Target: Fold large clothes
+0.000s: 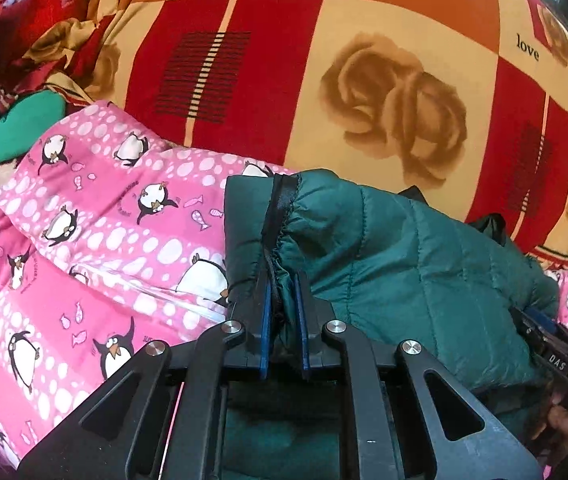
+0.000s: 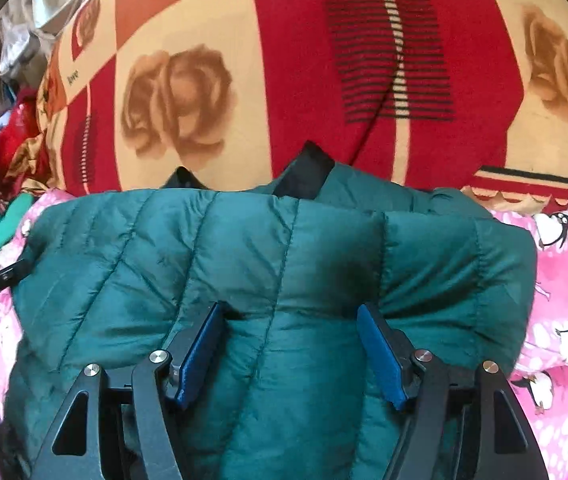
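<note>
Two grippers worked one green quilted jacket [image 2: 284, 264], which lay bunched on a pink penguin-print quilt [image 1: 96, 240] in front of a red, cream and orange blanket [image 1: 323, 80]. The left gripper [image 1: 282, 292] was clamped tight on the jacket's black-trimmed edge [image 1: 280, 200], apparently to have a firm corner to carry over for a fold. The right gripper [image 2: 291, 344] stood roughly half open, its blue pads [image 2: 200, 352] straddling a puffy ridge of the jacket without clearly pinching it, probably lined up to take a second hold.
</note>
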Motion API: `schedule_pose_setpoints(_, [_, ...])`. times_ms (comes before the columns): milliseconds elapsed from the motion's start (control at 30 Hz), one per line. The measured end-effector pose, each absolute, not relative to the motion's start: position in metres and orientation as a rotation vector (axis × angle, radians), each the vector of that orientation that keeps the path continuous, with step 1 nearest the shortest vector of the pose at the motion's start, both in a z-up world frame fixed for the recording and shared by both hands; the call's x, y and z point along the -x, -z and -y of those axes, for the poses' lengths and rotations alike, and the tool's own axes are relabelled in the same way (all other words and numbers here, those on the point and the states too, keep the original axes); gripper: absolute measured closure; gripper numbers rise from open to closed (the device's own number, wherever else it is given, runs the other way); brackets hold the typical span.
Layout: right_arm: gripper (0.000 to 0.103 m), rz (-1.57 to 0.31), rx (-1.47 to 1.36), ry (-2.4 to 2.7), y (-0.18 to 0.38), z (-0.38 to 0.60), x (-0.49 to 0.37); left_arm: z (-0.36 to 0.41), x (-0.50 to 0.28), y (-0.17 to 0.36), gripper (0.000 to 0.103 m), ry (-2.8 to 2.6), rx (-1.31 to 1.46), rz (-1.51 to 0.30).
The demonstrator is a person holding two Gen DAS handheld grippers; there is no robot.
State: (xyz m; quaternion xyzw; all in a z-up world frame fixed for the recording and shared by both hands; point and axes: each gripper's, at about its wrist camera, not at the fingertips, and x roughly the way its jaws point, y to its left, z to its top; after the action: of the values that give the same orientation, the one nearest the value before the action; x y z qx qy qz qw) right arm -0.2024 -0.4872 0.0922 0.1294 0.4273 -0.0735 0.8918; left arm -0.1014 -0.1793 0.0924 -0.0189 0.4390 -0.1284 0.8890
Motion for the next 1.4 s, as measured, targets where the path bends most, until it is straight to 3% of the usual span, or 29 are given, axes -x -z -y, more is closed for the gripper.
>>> schedule_pose_setpoints(67, [0.035, -0.895, -0.268, 0.155, -0.094, 0.488, 0.202, 0.182, 0.102, -0.092, 0.092, 0.256, 0.019, -0.907])
schedule_pose_setpoints(133, [0.035, -0.9, -0.263, 0.163, -0.098, 0.487, 0.205, 0.183, 0.103, -0.093, 0.083, 0.252, 0.01, -0.912])
schedule_pose_setpoints(200, [0.035, -0.889, -0.263, 0.169, -0.106, 0.484, 0.214, 0.182, 0.104, -0.096, 0.055, 0.246, 0.006, -0.918])
schedule_pose_setpoints(267, [0.035, -0.873, -0.27, 0.158, -0.116, 0.481, 0.224, 0.179, 0.108, -0.103, 0.047, 0.238, 0.005, -0.894])
schedule_pose_setpoints(600, [0.035, -0.847, -0.235, 0.102, -0.131, 0.45, 0.243, 0.191, 0.128, -0.14, 0.037, 0.242, -0.036, -0.777])
schedule_pose_setpoints(833, [0.034, -0.925, -0.212, 0.096, -0.097, 0.437, 0.231, 0.219, 0.12, -0.104, 0.037, 0.23, -0.125, -0.865])
schedule_pose_setpoints(967, [0.035, -0.898, -0.253, 0.078, -0.106, 0.447, 0.238, 0.225, 0.116, -0.082, 0.036, 0.218, -0.157, -0.898])
schedule_pose_setpoints(1167, [0.035, -0.802, -0.274, 0.163, -0.128, 0.482, 0.255, 0.226, 0.115, -0.078, 0.033, 0.215, -0.144, -0.89])
schedule_pose_setpoints(1400, [0.035, -0.858, -0.352, 0.232, -0.1, 0.522, 0.24, 0.235, 0.113, -0.075, 0.031, 0.218, -0.154, -0.885])
